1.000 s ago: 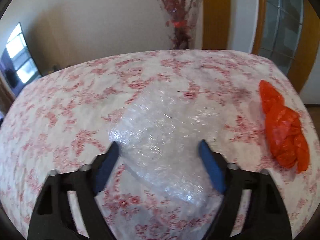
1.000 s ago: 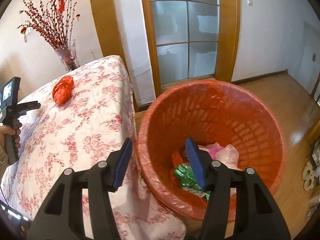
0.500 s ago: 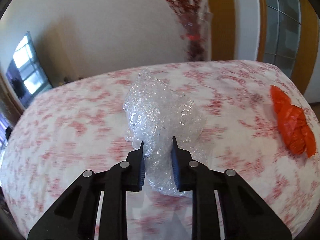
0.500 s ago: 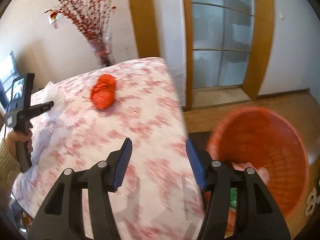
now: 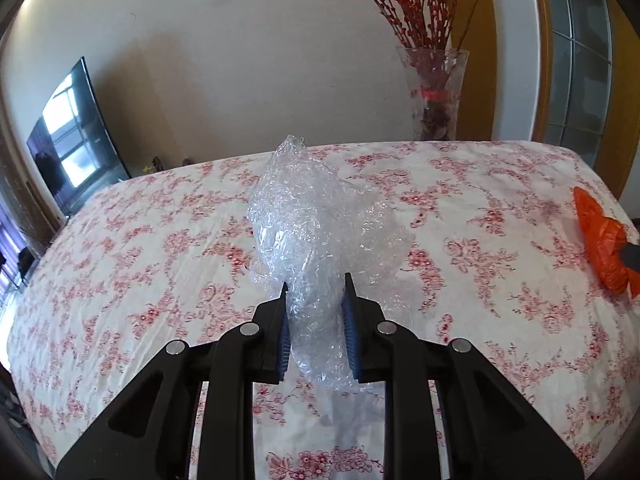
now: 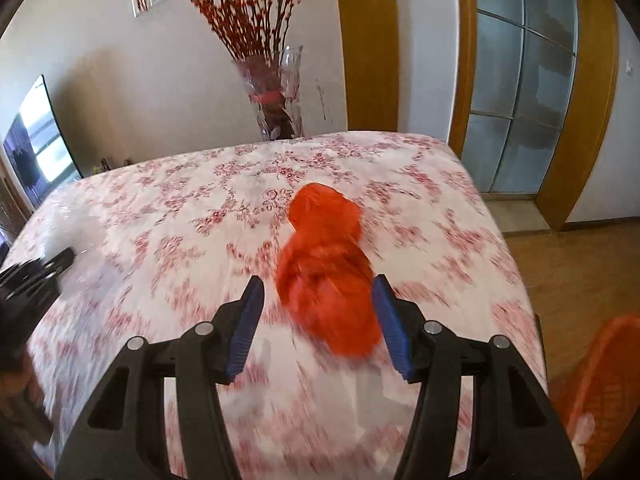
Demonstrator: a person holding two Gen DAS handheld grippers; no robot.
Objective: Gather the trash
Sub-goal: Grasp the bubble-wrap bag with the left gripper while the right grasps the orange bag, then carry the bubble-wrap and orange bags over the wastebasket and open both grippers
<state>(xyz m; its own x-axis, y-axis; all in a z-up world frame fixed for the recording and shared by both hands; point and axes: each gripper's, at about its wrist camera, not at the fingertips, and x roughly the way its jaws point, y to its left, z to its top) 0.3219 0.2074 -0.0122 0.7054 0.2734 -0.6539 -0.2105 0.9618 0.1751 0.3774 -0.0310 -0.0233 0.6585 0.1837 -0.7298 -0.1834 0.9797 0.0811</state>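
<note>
My left gripper (image 5: 315, 304) is shut on a crumpled wad of clear bubble wrap (image 5: 316, 220) and holds it over the floral tablecloth (image 5: 140, 248). An orange plastic bag (image 6: 326, 268) lies on the table; it also shows at the right edge of the left wrist view (image 5: 600, 240). My right gripper (image 6: 318, 312) is open, its blue pads on either side of the orange bag, just above it. The orange trash basket (image 6: 600, 380) stands on the floor at the lower right, partly cut off.
A glass vase with red branches (image 5: 434, 92) stands at the table's far edge, also in the right wrist view (image 6: 276, 96). A TV (image 5: 68, 136) is at the left wall. Glass doors (image 6: 516, 100) and wooden floor (image 6: 568, 264) lie right of the table.
My left gripper closed on the bubble wrap and lifted it. My right gripper swung from the basket to the table and came over the orange bag.
</note>
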